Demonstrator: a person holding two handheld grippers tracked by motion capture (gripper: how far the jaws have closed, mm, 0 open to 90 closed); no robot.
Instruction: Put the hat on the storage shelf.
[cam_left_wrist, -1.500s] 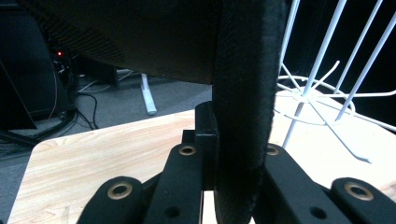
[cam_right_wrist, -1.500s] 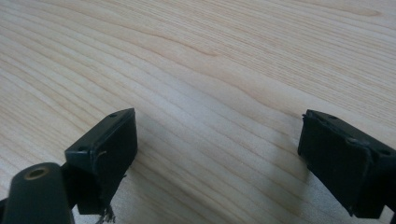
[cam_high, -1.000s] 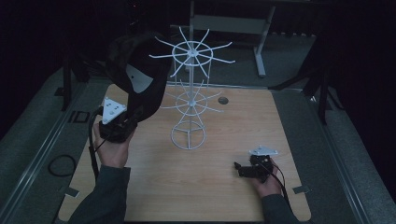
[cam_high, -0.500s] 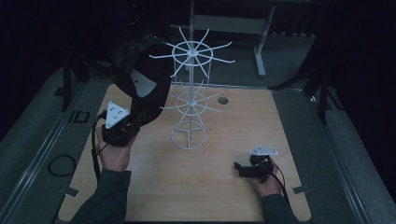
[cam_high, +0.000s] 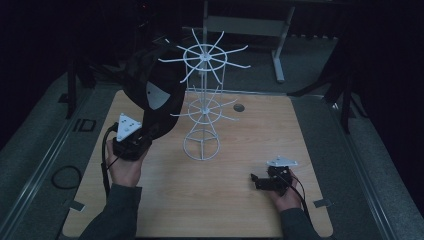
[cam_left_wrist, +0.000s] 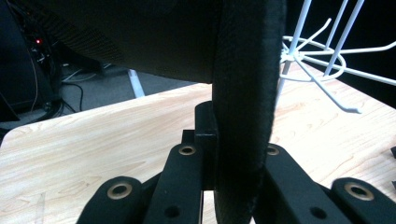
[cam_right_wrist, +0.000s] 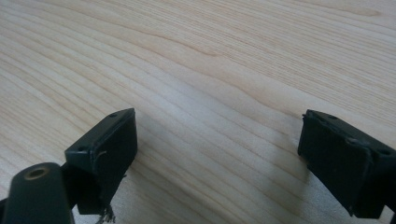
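My left gripper (cam_high: 141, 141) clamps the black cap's (cam_high: 152, 90) brim; right gripper (cam_high: 257, 181) rests spread, empty. The cap could snag the white wire rack's (cam_high: 202, 107) prongs and tip it.

The letters "ID" (cam_high: 84, 125) stand in white on the dark grey floor, just off the left edge of the wooden table (cam_high: 240, 210). The black cap (cam_high: 150, 90) bears a pale patch whose marking is too small to read. No other writing can be made out.
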